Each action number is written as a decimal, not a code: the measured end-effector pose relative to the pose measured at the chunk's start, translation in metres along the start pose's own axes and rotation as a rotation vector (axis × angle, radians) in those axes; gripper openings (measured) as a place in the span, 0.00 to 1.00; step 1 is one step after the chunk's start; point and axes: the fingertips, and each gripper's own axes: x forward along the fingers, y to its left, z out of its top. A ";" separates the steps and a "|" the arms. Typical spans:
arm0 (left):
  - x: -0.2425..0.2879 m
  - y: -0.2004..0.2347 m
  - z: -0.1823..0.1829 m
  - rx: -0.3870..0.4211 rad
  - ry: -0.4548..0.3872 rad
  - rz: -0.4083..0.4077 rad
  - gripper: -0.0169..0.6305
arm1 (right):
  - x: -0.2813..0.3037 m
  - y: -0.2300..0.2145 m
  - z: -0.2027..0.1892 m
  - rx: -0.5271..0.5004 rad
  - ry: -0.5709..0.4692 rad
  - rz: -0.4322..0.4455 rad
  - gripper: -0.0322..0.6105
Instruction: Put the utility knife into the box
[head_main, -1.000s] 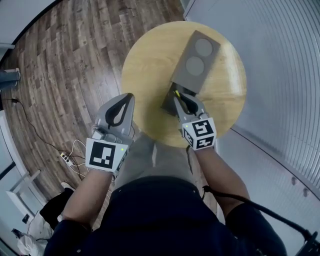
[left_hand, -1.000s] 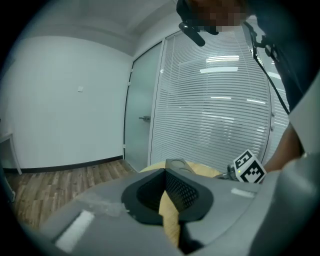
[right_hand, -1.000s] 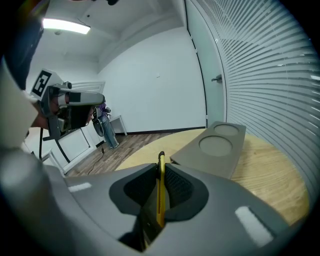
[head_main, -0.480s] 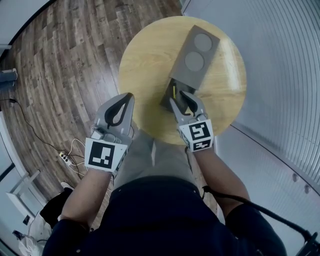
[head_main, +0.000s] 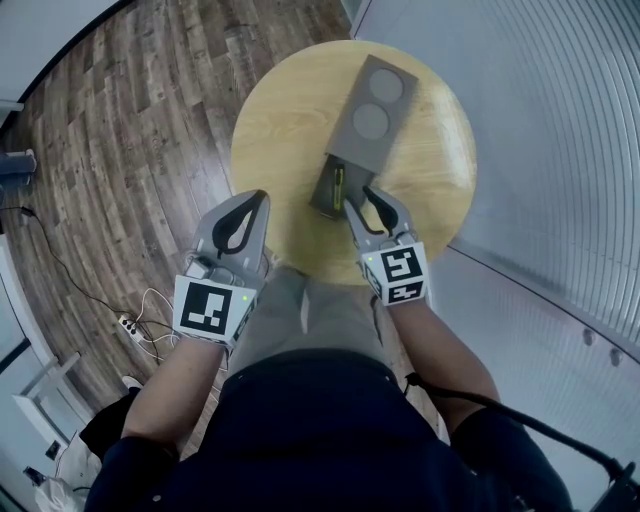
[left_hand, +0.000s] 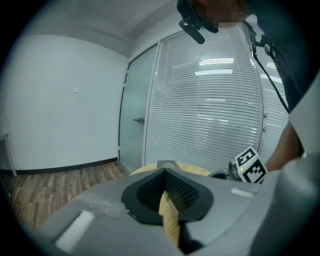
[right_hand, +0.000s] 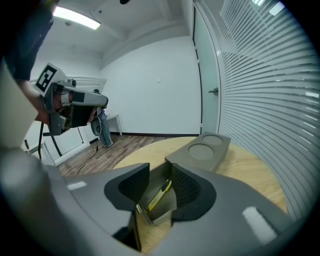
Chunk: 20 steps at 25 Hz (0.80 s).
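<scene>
A grey box (head_main: 368, 108) with two round recesses in its lid lies on the round wooden table (head_main: 285, 130). Its open tray (head_main: 325, 190) sticks out toward me, and the yellow utility knife (head_main: 338, 183) lies inside it. My right gripper (head_main: 366, 203) sits just short of the tray's near end. Its jaws have just opened, and nothing is held between them. In the right gripper view the knife (right_hand: 160, 194) rests in the tray (right_hand: 165, 212) beyond the right gripper (right_hand: 161, 173), untouched. My left gripper (head_main: 258, 200) hovers at the table's near left edge, shut and empty.
Wooden floor surrounds the table, with cables and a power strip (head_main: 130, 325) at the left. A wall of horizontal blinds (head_main: 540, 150) runs close along the table's right side. The left half of the tabletop is bare wood.
My right gripper has opened, let go of the knife and drawn back from the tray toward me. The knife now lies in the tray. The left gripper stays shut.
</scene>
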 end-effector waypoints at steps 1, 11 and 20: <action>-0.001 -0.002 0.002 0.003 -0.003 -0.002 0.03 | -0.003 -0.001 0.001 0.000 -0.006 -0.007 0.28; -0.016 -0.031 0.038 0.076 -0.075 -0.032 0.03 | -0.050 -0.008 0.025 0.022 -0.094 -0.065 0.28; -0.036 -0.049 0.073 0.117 -0.143 -0.036 0.03 | -0.099 -0.015 0.055 0.023 -0.179 -0.122 0.28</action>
